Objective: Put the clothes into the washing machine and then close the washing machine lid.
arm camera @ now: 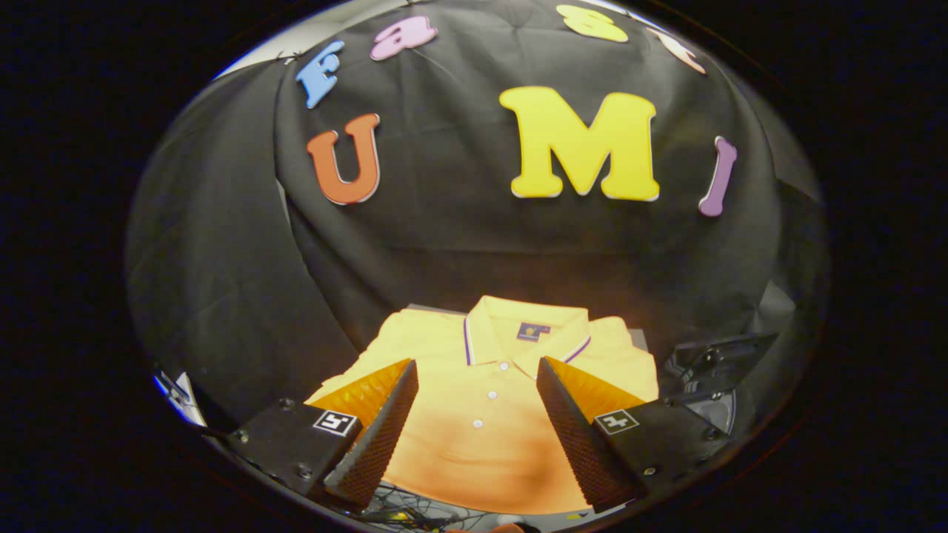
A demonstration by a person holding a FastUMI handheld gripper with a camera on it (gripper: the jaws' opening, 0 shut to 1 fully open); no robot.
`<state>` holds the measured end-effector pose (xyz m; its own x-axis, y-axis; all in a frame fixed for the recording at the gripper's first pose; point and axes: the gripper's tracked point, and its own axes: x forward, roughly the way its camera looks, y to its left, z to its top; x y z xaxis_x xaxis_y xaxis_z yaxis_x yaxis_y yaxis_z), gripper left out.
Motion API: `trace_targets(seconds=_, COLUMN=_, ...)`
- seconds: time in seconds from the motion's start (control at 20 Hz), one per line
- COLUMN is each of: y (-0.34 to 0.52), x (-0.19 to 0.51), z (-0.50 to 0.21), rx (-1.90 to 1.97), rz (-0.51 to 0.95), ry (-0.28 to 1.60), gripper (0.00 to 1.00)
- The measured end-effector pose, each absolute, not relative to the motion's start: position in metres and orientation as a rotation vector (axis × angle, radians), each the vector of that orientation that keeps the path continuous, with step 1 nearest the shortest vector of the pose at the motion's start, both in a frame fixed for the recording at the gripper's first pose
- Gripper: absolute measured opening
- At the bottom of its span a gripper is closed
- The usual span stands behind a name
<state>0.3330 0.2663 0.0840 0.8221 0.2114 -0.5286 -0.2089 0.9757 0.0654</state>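
Lying flat: yellow polo shirt (481, 385), buttoned; claw (478, 377) spread above.

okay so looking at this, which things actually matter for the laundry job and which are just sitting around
For the job:
- yellow polo shirt, folded flat, buttons up, lying ahead of and between the fingers
- gripper, fingers spread wide, not touching the shirt
- dark hinged part beside the shirt, possibly the washing machine; hard to tell

Just lying about:
- cables near the fingers
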Motion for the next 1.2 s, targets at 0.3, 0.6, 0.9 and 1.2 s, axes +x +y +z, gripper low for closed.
trace_targets(seconds=0.3, y=0.265, x=0.357, z=0.047, rx=-0.111, rz=0.174, ry=0.834, gripper=1.00)
trace_targets(seconds=0.6, y=0.265, x=0.357, z=0.021, rx=-0.090, rz=0.118, ry=1.056, gripper=1.00)
trace_targets(seconds=0.9, y=0.265, x=0.359, z=0.007, rx=-0.098, rz=0.044, ry=1.157, gripper=1.00)
trace_targets(seconds=1.2, y=0.270, x=0.355, z=0.005, rx=-0.110, rz=0.069, ry=1.083, gripper=0.99)
